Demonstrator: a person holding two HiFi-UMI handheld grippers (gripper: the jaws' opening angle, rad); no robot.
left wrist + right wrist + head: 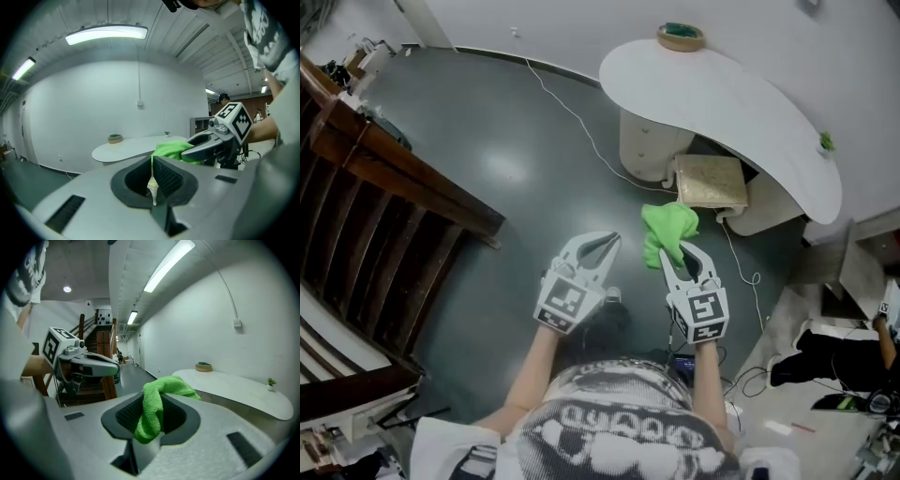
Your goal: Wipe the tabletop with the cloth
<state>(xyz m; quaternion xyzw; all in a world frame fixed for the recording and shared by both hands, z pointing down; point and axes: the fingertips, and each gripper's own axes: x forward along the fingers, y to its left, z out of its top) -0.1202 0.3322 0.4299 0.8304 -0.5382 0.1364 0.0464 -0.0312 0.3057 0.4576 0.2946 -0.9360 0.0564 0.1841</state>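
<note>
A bright green cloth (668, 230) hangs from my right gripper (680, 247), which is shut on it; in the right gripper view the cloth (153, 411) bunches out between the dark pads. My left gripper (607, 240) is held beside it, shut with nothing in it, only a thin slit showing between its pads (164, 174). Both are held in the air over the grey floor, short of the white curved tabletop (722, 103). From the left gripper view, the cloth (168, 151) and the right gripper (206, 145) are in front of that tabletop (131, 146).
On the tabletop stand a round bowl (681, 37) at the far end and a small green plant (827, 142) at the right edge. A beige box (711, 180) sits under the table. A white cable (572, 117) crosses the floor. A wooden staircase (384, 187) rises at left.
</note>
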